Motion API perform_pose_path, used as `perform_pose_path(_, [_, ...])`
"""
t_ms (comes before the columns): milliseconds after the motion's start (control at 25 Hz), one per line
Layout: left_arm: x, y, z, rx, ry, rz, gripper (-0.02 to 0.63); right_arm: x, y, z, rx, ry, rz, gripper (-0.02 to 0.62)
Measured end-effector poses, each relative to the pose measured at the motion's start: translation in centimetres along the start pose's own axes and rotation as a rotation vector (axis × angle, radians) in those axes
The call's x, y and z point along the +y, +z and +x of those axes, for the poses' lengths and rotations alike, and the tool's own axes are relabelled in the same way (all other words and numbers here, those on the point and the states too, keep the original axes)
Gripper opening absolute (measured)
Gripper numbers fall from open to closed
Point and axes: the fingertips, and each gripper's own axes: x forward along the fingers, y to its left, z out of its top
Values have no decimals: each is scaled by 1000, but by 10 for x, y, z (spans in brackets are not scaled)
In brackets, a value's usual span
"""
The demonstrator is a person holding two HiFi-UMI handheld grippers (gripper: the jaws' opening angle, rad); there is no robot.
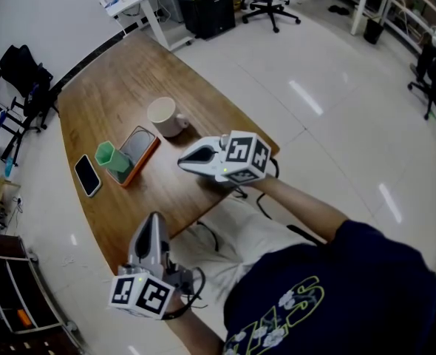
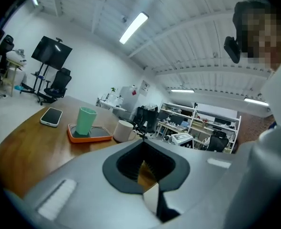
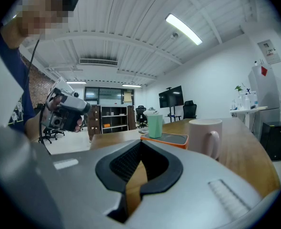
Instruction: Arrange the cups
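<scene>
The green cup (image 1: pixel 106 157) stands upright on the orange tray (image 1: pixel 142 148), at the tray's end nearest the phone (image 1: pixel 87 174). The white mug (image 1: pixel 165 116) sits upright just past the tray's other end. Its handle is turned away from the tray, and I cannot tell whether mug and tray touch. All of it rests on the wooden bench (image 1: pixel 111 87), and the phone lies flat, face up, just beside the tray on the side away from the mug.

My right tongs (image 1: pixel 182 163) hover above the bench's edge near the mug, pointing toward the mug and tray. In the right gripper view the jaws are closed tip to tip with nothing between them. The mug is large and close on the right of that view, with the tray and green cup behind it.

My left tongs (image 1: pixel 154 219) hang over the bench's near end, well apart from both cups and aimed along the wood toward the tray. In the left gripper view these jaws also meet at the tip and hold nothing, with only a sliver of bench showing through the gap behind them. Beyond them the phone, green cup, tray and mug line up from left to right.
</scene>
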Motion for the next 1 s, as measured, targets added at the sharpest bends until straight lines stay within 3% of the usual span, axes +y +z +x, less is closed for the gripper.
perform_pose_path(200, [-2, -8, 7, -28, -56, -168, 5, 1, -1, 0, 0, -2, 2, -5])
perform_pose_path(560, [0, -15, 10, -29, -23, -137, 5, -3, 1, -2, -4, -23, 6, -5])
perform_pose_path(800, [15, -10, 4, -42, 2, -129, 5, -28, 15, -6, -72, -129, -7, -2])
perform_pose_path(840, [18, -6, 0, -53, 11, -127, 5, -35, 20, -5, -79, -148, 4, 107])
perform_pose_path(880, [21, -3, -4, -65, 20, -126, 5, -41, 25, -4, -76, -162, 10, 264])
perform_pose_path(1000, [26, 5, -12, -95, 25, -134, 5, -60, 41, -9, -59, -220, -33, 283])
